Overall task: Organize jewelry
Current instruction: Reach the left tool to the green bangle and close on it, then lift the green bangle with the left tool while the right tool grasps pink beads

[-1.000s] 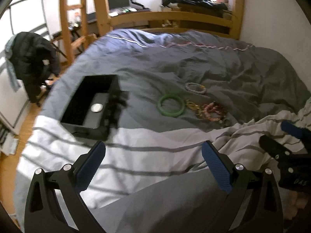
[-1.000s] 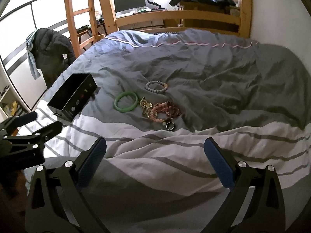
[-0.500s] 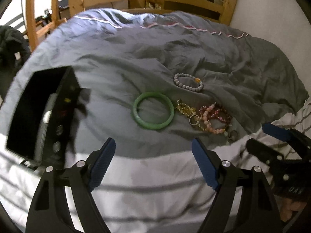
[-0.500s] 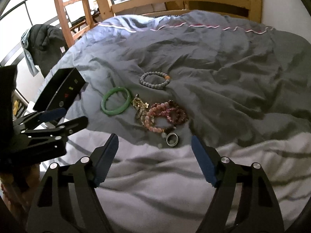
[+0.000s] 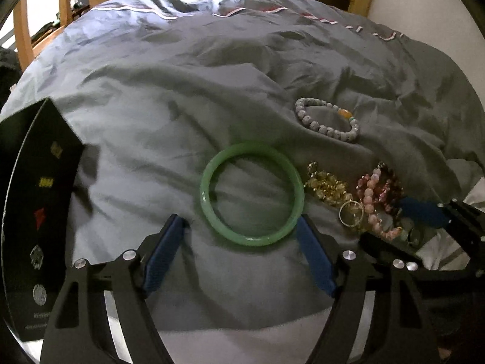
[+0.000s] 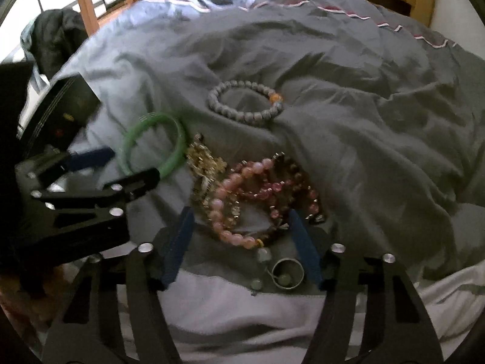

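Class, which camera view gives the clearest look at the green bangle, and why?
The left wrist view: the green bangle lies whole and centred ahead of the open left tongs. In the right wrist view it sits off to the left, blurred and partly hidden behind the left tongs.

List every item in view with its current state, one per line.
Left gripper: open, fingers flanking the bangle's near edge.
Right gripper: open, over the pink bracelets.
Green bangle: flat on duvet, ungrasped.
Pink bead bracelets: piled, tangled.
Grey bead bracelet: lying apart.
Black box: on bed.
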The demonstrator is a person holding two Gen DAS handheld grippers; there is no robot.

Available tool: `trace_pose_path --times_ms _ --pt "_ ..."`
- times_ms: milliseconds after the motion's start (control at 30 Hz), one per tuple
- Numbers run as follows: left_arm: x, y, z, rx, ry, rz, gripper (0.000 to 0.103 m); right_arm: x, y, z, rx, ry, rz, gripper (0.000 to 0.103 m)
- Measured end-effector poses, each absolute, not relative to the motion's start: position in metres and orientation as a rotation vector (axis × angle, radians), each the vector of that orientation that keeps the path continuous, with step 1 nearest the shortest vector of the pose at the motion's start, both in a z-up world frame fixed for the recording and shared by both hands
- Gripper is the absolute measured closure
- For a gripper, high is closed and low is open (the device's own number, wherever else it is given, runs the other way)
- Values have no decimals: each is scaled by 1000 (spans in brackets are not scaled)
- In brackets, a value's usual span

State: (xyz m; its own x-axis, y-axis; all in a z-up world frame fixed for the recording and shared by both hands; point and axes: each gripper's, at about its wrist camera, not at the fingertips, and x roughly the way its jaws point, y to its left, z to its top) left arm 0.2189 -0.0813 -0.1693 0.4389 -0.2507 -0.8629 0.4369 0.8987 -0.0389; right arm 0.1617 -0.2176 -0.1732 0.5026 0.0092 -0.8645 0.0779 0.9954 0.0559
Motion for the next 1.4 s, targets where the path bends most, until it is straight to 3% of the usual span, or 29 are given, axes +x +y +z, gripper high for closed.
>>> trace_pose_path --times_ms 67,100,133,333,467,500,533,700,1400 --pt "223 -84 -171 201 1027 -439 27 162 -217 -176 74 1034 -58 65" --pt "225 -85 -172 197 1028 -441 27 162 -218 -175 72 1022 -67 69" --pt "226 -84 -173 194 1029 -443 32 161 -219 -174 77 1015 -72 77" --pt "222 -83 -168 183 1025 -448 38 153 -230 -160 141 950 -85 94" --pt "219 -80 -162 161 1018 -452 43 147 -236 -148 171 911 -93 94" --pt "219 -79 -160 162 1015 -431 78 147 -239 -147 180 906 -94 94" --pt "220 -76 -160 152 1034 -422 87 145 -241 -146 189 903 -95 94" --pt "224 -67 -164 94 1081 -434 89 139 -244 -142 219 893 -94 94" --pt "204 -67 -131 103 992 -463 94 118 -251 -118 237 817 -104 94"
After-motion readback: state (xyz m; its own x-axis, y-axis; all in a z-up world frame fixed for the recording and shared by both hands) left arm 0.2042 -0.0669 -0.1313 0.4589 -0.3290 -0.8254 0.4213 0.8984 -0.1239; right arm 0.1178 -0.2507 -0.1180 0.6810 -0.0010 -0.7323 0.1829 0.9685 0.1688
